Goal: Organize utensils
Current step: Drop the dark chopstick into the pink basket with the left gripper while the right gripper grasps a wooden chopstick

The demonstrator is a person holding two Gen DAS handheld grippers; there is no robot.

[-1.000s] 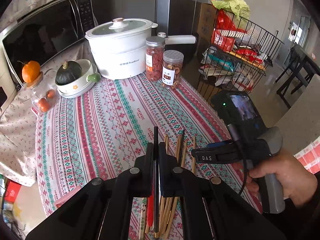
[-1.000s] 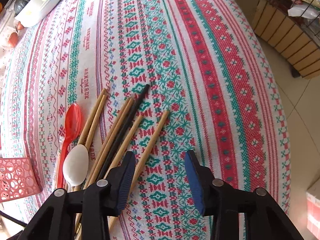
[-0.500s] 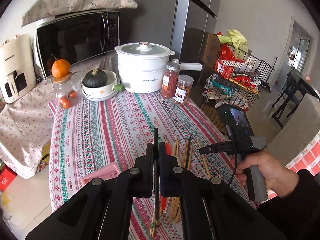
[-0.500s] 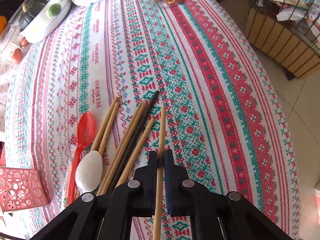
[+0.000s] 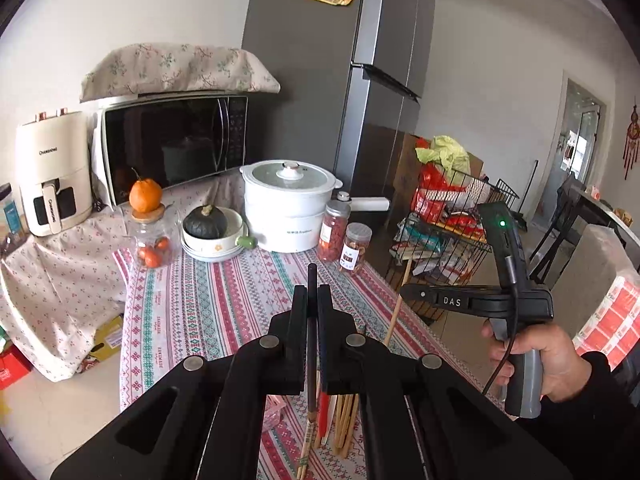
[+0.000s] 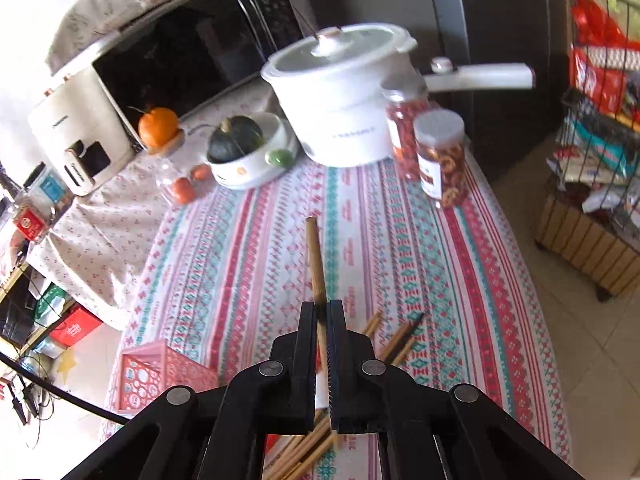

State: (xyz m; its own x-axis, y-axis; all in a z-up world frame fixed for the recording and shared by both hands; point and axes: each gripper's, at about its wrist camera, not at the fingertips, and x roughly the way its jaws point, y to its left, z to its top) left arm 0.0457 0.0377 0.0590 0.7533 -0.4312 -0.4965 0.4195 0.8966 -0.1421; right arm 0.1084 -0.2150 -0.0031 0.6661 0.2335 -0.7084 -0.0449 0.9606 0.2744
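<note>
- Starting at the left, a pink basket (image 6: 160, 372) is seen at the near-left edge of the desk (image 6: 248, 248), judged the likely holder for the sorted utensils.
- A dark chopstick (image 5: 311, 320) is pinched between the pressed-together pads of the left tool (image 5: 312, 300), clear of the cloth; its long axis runs along the fingers, tip pointing away toward the white pot (image 5: 288, 204).
- Loose wooden chopsticks (image 6: 394, 342) are left lying on the desk, fanned, not yet gathered.
- A wooden chopstick (image 6: 316, 264) is clamped by the right tool (image 6: 321, 316), lifted, pointing forward and slightly left.
</note>
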